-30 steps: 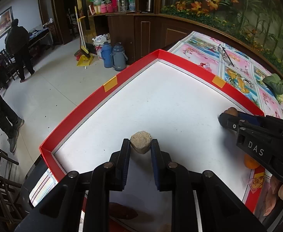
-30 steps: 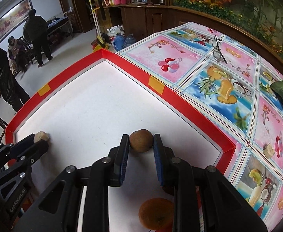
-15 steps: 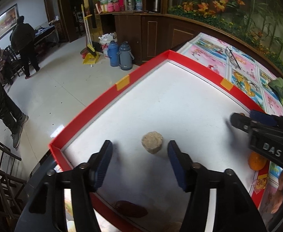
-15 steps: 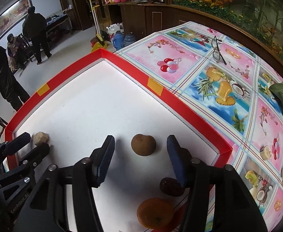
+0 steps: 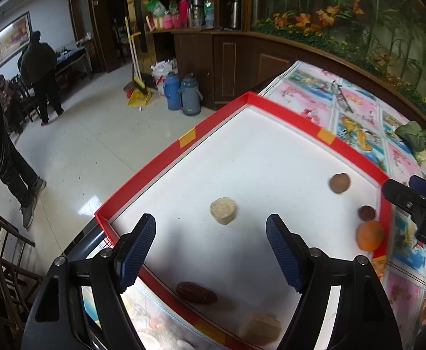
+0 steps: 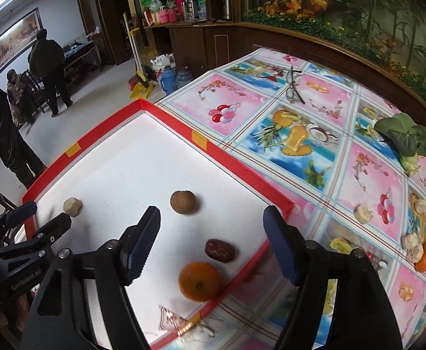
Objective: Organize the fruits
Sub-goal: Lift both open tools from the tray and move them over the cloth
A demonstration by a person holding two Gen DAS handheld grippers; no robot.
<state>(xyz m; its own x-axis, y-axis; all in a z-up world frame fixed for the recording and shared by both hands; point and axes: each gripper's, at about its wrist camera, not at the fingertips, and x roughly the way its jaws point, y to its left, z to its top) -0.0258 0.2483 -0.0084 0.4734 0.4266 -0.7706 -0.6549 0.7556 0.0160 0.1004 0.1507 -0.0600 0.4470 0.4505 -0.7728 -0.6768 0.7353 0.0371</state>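
A white tray with a red rim (image 5: pixel 160 163) (image 6: pixel 236 160) holds several fruits. A beige chunk (image 5: pixel 223 210) (image 6: pixel 72 206) lies in front of my open, empty left gripper (image 5: pixel 210 250). A round brown fruit (image 6: pixel 183 201) (image 5: pixel 339 183) lies ahead of my open, empty right gripper (image 6: pixel 211 243). A dark red date (image 6: pixel 220 250) (image 5: pixel 366 213) and an orange (image 6: pixel 200 281) (image 5: pixel 370 235) lie between the right gripper's fingers, near the tray's corner. Another date (image 5: pixel 196 292) and a beige piece (image 5: pixel 261 328) lie at the tray's near edge in the left wrist view.
The tray sits on a table with a colourful fruit-print cloth (image 6: pixel 344 160). On the cloth lie glasses (image 6: pixel 294 84), a green leafy vegetable (image 6: pixel 405 137), and more loose fruit pieces (image 6: pixel 420 250) at the right. People stand on the floor at the far left (image 5: pixel 41 70).
Both grippers opened and let go: the left released the beige chunk, the right the brown fruit. Both then pulled back from the tray, bringing more fruits into view.
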